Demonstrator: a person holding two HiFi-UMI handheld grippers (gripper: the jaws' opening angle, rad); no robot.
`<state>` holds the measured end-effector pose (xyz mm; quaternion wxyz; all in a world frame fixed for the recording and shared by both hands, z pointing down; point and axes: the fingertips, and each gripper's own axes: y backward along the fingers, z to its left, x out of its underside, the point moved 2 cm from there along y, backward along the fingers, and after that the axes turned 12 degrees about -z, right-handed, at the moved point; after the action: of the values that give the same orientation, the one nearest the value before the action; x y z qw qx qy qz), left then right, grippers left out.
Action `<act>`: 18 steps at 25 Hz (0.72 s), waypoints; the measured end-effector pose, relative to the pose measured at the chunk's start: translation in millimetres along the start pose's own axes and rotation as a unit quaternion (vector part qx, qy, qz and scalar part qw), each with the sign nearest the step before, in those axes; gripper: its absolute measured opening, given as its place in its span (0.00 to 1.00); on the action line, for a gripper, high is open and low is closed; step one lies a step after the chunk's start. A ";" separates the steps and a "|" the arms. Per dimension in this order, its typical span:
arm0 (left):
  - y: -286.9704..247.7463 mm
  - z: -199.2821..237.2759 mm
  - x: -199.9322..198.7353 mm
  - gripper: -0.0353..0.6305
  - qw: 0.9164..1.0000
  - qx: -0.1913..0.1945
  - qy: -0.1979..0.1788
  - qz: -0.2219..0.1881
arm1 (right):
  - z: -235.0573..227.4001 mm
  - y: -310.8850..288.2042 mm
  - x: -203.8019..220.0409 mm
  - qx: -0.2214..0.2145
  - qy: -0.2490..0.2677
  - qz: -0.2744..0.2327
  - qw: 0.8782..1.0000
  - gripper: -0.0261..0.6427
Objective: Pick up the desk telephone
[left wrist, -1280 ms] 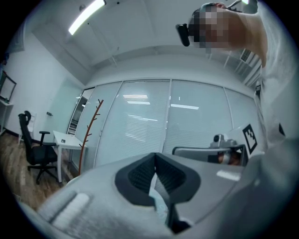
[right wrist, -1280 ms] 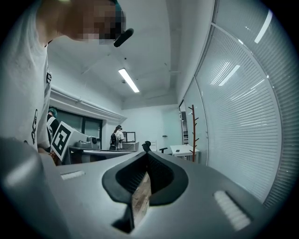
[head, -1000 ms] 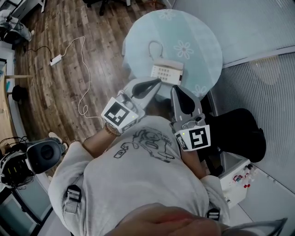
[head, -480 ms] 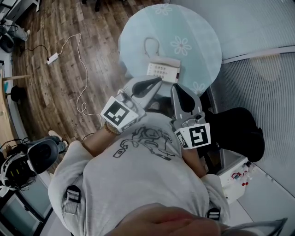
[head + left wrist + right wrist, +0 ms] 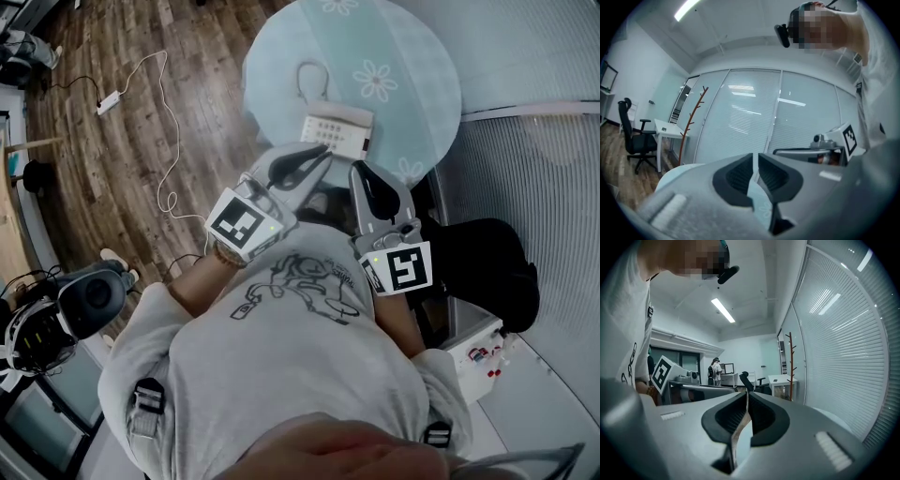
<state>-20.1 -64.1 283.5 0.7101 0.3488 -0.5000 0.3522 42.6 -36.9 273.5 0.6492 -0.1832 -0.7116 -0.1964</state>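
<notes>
The white desk telephone (image 5: 336, 131) with its keypad lies at the near edge of the round, pale blue, flower-patterned table (image 5: 412, 56). My left gripper (image 5: 323, 153) points at the phone's near left corner, its tips just short of it. Its jaws have just been opening and stand a narrow slit apart (image 5: 755, 157) with nothing between them. My right gripper (image 5: 357, 169) hangs just below the phone's near right corner. Its jaws (image 5: 747, 393) are shut and hold nothing. Neither gripper view shows the phone.
A white cable and a power strip (image 5: 111, 101) lie on the wood floor at the left. A black seat (image 5: 487, 267) and a white cart (image 5: 478, 361) stand at the right by the blinds-covered glass wall. A coat rack (image 5: 691, 117) and an office chair (image 5: 635, 138) stand further off.
Both grippers have moved closer to the telephone at the table's near edge. The left gripper's tips now almost reach the phone's corner.
</notes>
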 end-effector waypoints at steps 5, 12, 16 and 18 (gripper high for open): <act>-8.1 16.2 23.6 0.13 1.000 -0.005 0.006 0.025 | -16.3 -8.3 22.9 0.006 -0.004 0.026 1.000 0.11; -27.9 43.2 64.6 0.18 0.998 -0.013 0.019 0.061 | -46.2 -18.1 62.5 0.020 -0.026 0.052 0.998 0.15; -36.4 62.3 94.4 0.19 0.996 -0.025 0.032 0.074 | -66.2 -22.9 91.8 0.030 -0.032 0.072 0.996 0.19; -39.6 72.1 110.3 0.21 0.995 -0.033 0.039 0.084 | -75.8 -24.4 107.2 0.035 -0.036 0.082 0.995 0.21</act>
<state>7.7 -128.7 401.7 0.7081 0.2680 -0.5106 0.4073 85.0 -96.4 385.3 0.6431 -0.2253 -0.7235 -0.1107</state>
